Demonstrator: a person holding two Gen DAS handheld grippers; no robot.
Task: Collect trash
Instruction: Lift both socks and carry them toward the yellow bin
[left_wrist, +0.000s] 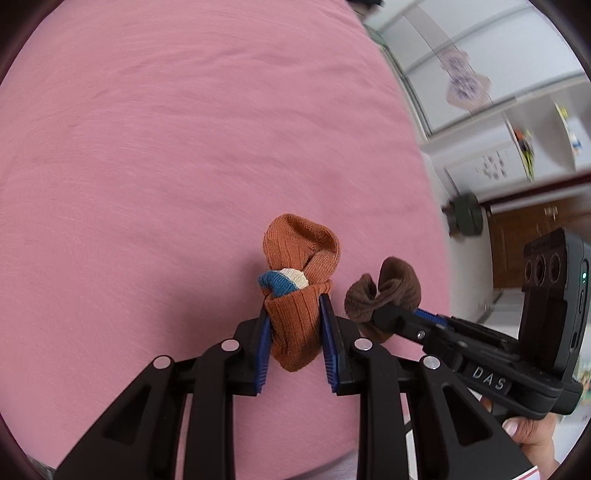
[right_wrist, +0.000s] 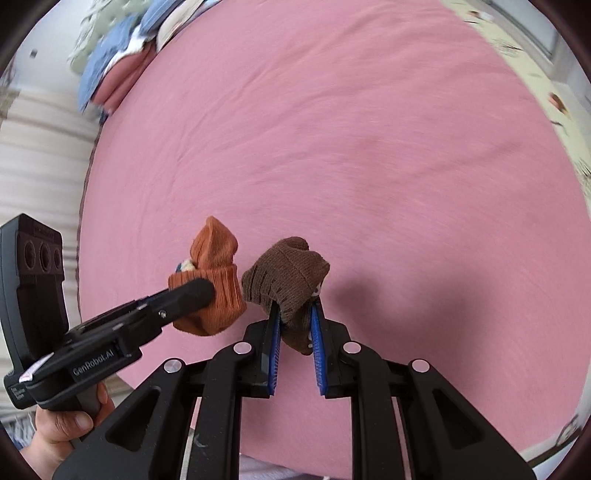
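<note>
My left gripper (left_wrist: 294, 314) is shut on an orange sock (left_wrist: 295, 325) with a blue and cream band, held above the pink bed sheet (left_wrist: 184, 147). My right gripper (right_wrist: 295, 310) is shut on a brown sock (right_wrist: 288, 277), also lifted above the sheet. The two grippers sit side by side, the socks close but apart. In the left wrist view the right gripper (left_wrist: 384, 314) with the brown sock (left_wrist: 384, 291) is at the right. In the right wrist view the left gripper (right_wrist: 207, 291) with the orange sock (right_wrist: 214, 295) is at the left.
The pink sheet (right_wrist: 369, 147) covers a bed. Folded blue, green and pink bedding (right_wrist: 118, 55) lies at its far left corner. A patterned yellow cloth (right_wrist: 554, 92) runs along the right side. White cabinets (left_wrist: 498, 110) and a wooden door (left_wrist: 524, 240) stand beyond the bed's edge.
</note>
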